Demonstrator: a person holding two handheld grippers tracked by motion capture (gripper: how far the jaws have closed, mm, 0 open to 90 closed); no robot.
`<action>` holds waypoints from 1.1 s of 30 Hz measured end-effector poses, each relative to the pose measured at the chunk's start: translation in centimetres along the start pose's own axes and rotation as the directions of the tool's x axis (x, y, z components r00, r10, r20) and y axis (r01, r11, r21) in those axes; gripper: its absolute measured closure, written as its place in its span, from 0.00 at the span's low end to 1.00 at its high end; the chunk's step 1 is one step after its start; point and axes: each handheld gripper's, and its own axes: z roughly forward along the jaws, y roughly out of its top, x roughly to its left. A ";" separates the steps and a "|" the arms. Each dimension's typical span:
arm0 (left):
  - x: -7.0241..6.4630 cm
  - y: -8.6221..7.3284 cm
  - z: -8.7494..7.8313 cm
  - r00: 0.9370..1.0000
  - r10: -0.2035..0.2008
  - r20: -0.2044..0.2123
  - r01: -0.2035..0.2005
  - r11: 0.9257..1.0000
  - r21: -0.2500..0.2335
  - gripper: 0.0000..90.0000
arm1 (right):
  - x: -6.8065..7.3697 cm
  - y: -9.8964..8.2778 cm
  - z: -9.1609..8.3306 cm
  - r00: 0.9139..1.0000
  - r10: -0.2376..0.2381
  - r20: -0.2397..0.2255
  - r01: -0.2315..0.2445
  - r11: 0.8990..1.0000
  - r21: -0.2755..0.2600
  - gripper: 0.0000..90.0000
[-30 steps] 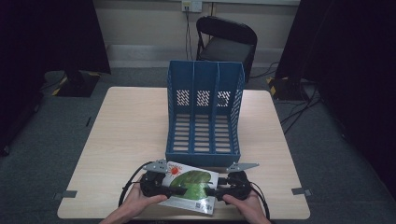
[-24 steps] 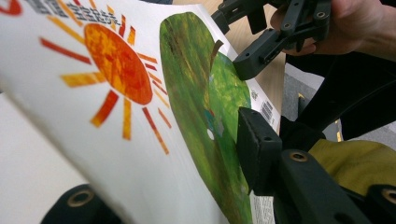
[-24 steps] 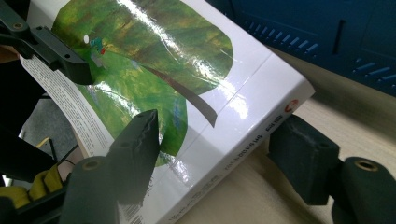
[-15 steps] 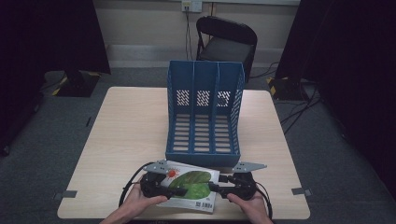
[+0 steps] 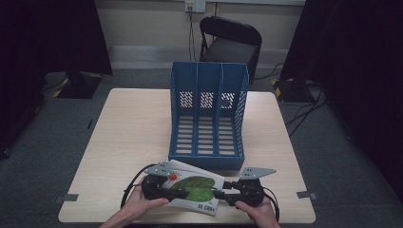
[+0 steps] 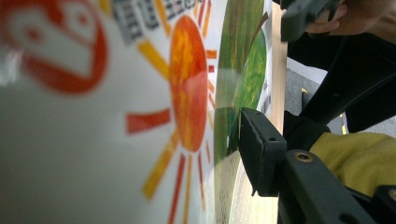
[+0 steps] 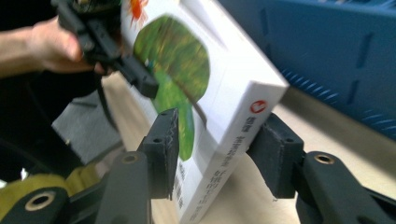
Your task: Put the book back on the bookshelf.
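Observation:
A white book (image 5: 195,187) with a green leaf and an orange sun on its cover is held just above the table's near edge, tilted. My left gripper (image 5: 173,192) is shut on its left end; one pad (image 6: 259,149) presses on the cover (image 6: 140,116). My right gripper (image 7: 219,154) has just been closing with the book's other end (image 7: 219,93) between its jaws, and both pads now touch it. In the high view the right gripper (image 5: 218,194) faces the left one across the book. The left gripper (image 7: 140,79) grips the far end.
A blue three-slot file rack (image 5: 207,118) lies on its back in the middle of the wooden table (image 5: 128,142), its open end just beyond the book. A black folding chair (image 5: 230,42) stands behind the table. Cables trail from both grippers.
The right gripper's jaws have drawn in onto the book's right end. Both hands and the book stay about where they were.

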 end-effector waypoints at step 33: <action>0.8 -0.4 -1.2 0.988 -0.028 -0.149 0.027 1.000 -0.007 0.58 | 1.7 0.4 1.3 0.996 -0.090 0.025 0.090 0.996 0.024 0.69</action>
